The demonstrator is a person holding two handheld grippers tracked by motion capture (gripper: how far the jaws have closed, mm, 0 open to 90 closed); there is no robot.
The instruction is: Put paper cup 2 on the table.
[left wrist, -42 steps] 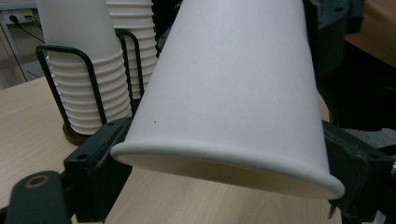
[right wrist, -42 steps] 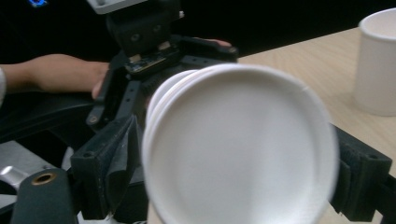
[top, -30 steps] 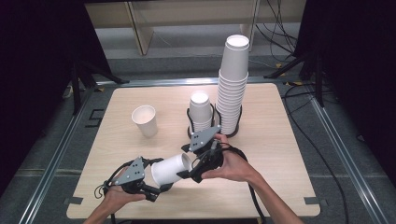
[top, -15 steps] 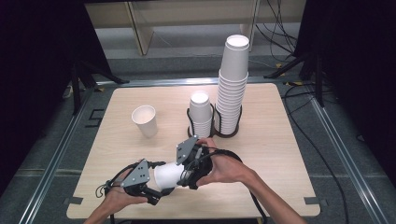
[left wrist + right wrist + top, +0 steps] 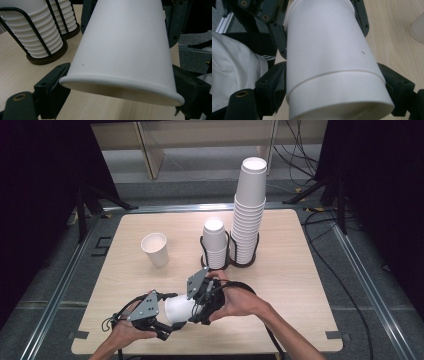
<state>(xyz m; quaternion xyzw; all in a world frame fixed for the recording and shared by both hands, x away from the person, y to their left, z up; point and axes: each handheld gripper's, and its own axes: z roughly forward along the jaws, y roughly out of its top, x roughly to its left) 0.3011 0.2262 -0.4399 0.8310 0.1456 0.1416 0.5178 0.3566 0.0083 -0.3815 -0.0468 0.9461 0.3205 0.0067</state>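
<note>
Low in the frame, the left gripper (image 5: 167, 325) clamps the rim end of nested paper cups (image 5: 179, 309), the right gripper (image 5: 200, 312) their base. Light, crushable; squeeze gently near the stiffer rim.

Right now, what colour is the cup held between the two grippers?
Plain white, no print; the cup shows best in the left gripper view.
</note>
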